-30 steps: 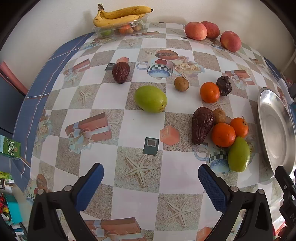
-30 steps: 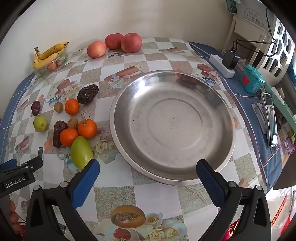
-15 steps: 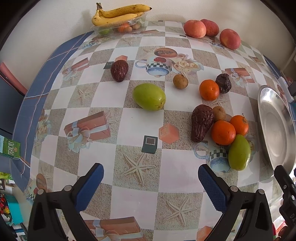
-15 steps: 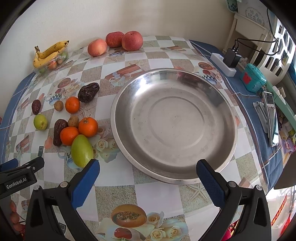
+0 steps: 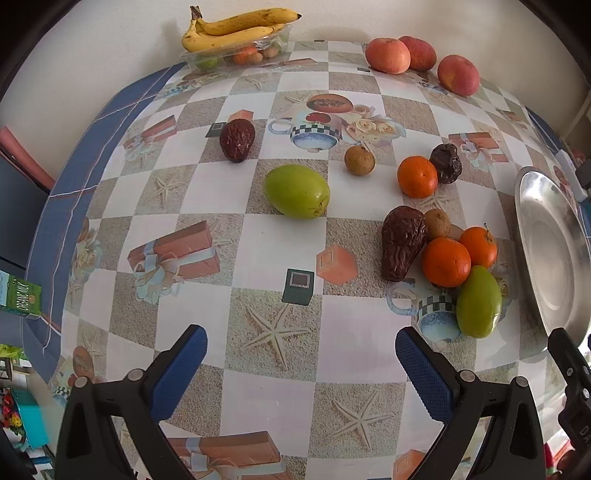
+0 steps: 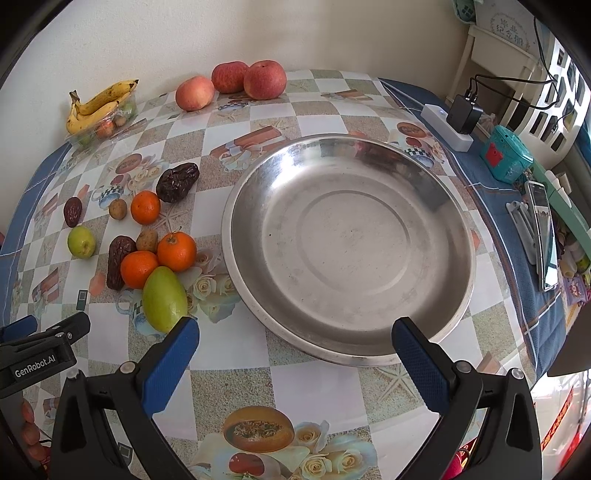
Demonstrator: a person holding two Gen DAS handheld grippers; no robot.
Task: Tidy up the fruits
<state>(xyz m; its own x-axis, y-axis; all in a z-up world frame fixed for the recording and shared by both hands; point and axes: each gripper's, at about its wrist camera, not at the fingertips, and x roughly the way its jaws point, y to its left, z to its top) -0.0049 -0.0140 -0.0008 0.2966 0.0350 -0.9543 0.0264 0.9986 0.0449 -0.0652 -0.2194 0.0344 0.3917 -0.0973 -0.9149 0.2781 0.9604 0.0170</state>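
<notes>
Loose fruits (image 5: 441, 254) cluster mid-right in the left wrist view, beside the empty metal dish (image 6: 347, 243) that fills the right wrist view's centre. Bananas (image 5: 236, 29) and apples (image 5: 388, 55) sit along the top of the worktop (image 5: 258, 350). Left gripper (image 5: 301, 354) and right gripper (image 6: 295, 350) fingers spread wide, holding nothing.

The left hand-held gripper (image 5: 301, 354) has eased forward and down over the bench (image 5: 266, 398): the fruits sit slightly lower in its view. The right hand-held gripper (image 6: 295, 349) has crept toward the steel plate (image 6: 255, 299), whose near rim now lies between its fingertips.
</notes>
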